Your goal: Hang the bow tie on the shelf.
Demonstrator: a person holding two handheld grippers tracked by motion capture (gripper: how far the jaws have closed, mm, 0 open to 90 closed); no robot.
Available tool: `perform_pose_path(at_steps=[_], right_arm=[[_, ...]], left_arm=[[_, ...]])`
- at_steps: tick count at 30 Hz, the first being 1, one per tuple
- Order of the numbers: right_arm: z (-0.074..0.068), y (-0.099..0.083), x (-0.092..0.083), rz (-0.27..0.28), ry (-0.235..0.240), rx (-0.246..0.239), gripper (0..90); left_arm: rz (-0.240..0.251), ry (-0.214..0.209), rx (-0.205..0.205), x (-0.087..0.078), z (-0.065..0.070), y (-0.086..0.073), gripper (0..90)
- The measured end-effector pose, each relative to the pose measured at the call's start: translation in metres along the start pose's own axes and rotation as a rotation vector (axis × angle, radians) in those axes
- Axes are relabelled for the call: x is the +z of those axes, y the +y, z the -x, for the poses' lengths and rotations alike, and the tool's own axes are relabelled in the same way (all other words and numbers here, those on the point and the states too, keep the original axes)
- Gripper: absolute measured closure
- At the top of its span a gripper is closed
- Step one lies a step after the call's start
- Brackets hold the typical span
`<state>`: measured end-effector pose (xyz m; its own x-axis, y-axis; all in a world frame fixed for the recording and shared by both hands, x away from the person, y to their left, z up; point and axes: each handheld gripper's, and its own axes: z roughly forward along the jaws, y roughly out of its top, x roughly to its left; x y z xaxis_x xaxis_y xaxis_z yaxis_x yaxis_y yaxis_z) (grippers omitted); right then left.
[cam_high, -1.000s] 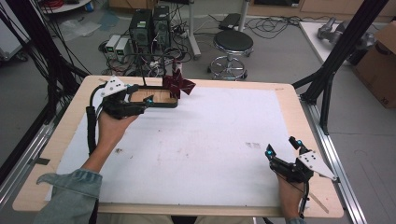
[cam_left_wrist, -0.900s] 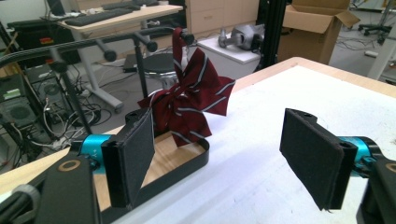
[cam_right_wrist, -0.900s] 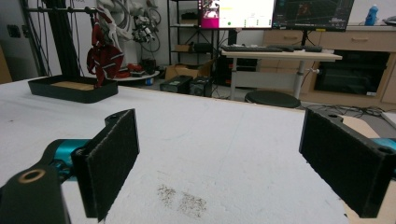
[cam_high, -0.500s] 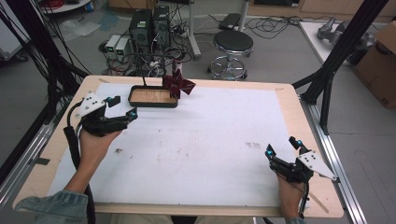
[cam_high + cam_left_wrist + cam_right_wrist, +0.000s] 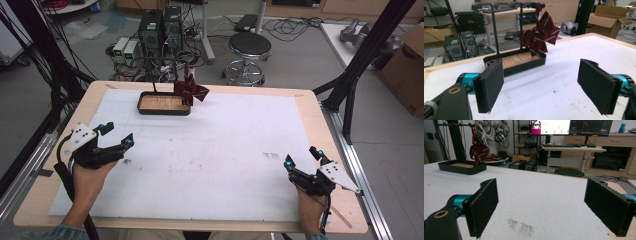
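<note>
High view: left tongs (image 5: 116, 136) sit spread and empty on the counter (image 5: 210, 150), their jaws having just been opening, well apart from the tie (image 5: 191, 91) hanging on its rack (image 5: 164, 104). Right tongs (image 5: 302, 159) rest spread, holding nothing.

Dark red striped bow tie (image 5: 191, 90) hanging from black rack (image 5: 155, 75), above right end of wood-floored tray (image 5: 164, 104), upper centre-left of frame.

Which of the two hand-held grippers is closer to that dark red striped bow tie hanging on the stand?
The left. The left gripper sits near the table's left edge, nearer the bow tie. The right gripper is at the near right corner, much farther away.
</note>
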<state>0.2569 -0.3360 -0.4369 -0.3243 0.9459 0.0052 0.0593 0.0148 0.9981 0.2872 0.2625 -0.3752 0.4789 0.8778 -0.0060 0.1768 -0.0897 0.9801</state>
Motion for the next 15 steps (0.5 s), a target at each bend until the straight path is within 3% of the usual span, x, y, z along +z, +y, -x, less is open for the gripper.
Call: perform_pose_path(at_steps=[8,15], right_arm=[[0.0,0.0,0.0,-0.002,0.0,-0.003,11.2],[0.0,0.0,0.0,-0.005,0.001,-0.002,11.2]], left_arm=[[-0.056,0.024,-0.012,0.0,0.001,-0.028,20.4],[-0.07,0.025,-0.012,0.001,0.002,-0.033,20.4]])
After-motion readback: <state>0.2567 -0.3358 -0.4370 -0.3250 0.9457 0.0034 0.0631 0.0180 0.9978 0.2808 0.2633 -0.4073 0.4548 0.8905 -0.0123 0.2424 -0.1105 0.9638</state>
